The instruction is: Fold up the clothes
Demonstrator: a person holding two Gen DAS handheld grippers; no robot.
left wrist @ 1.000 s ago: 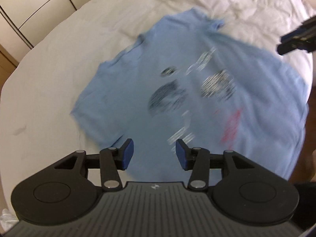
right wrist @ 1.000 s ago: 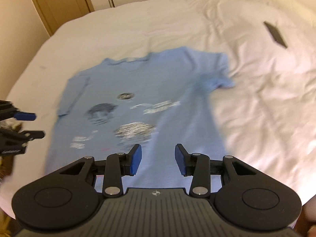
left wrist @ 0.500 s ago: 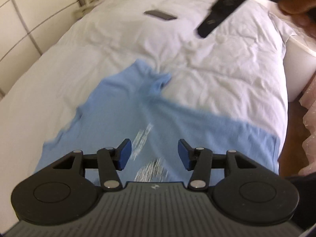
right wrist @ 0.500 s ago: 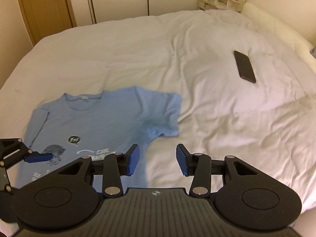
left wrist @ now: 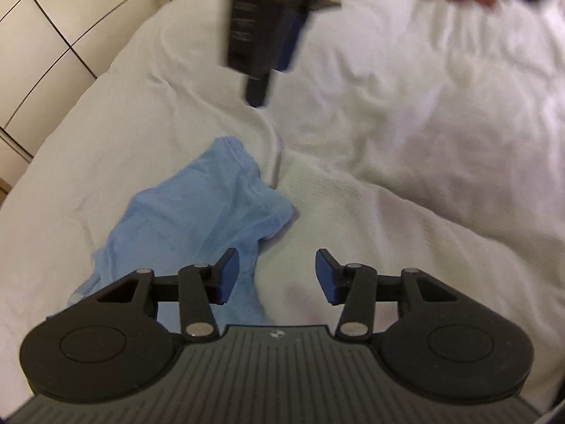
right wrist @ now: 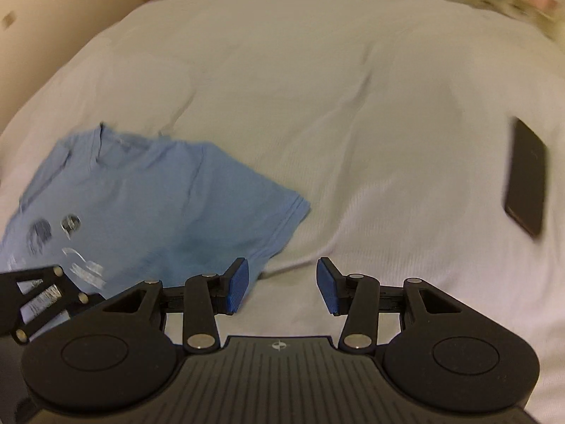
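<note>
Both of your grippers had swung toward the shirt's (right wrist: pixel 148 205) right sleeve (right wrist: pixel 279 219) since a second ago, when they looked down on the whole printed front; now most of the body had slid out of the left view and only the sleeve end showed there. You had the shirt lying spread, print up, on the bed (right wrist: pixel 317 106), collar toward the far side, with a phone (right wrist: pixel 526 180) well apart to the right. Your left gripper (left wrist: pixel 277 275) stood with its fingers wide apart and nothing between them, hovering over the sleeve's edge; your right gripper (right wrist: pixel 282 284) was just as wide and empty, its left finger over the sleeve hem. Seen from the left camera, the right gripper (left wrist: pixel 263 35) was a blurred dark shape above the bed. By the look of it, the cloth was light, thin and limp: it would sag and drag, not hold a shape. You would have done best to pinch at the stitched hem or the shoulder seam, where the fabric is doubled, and taken care not to catch the sheet beneath.
</note>
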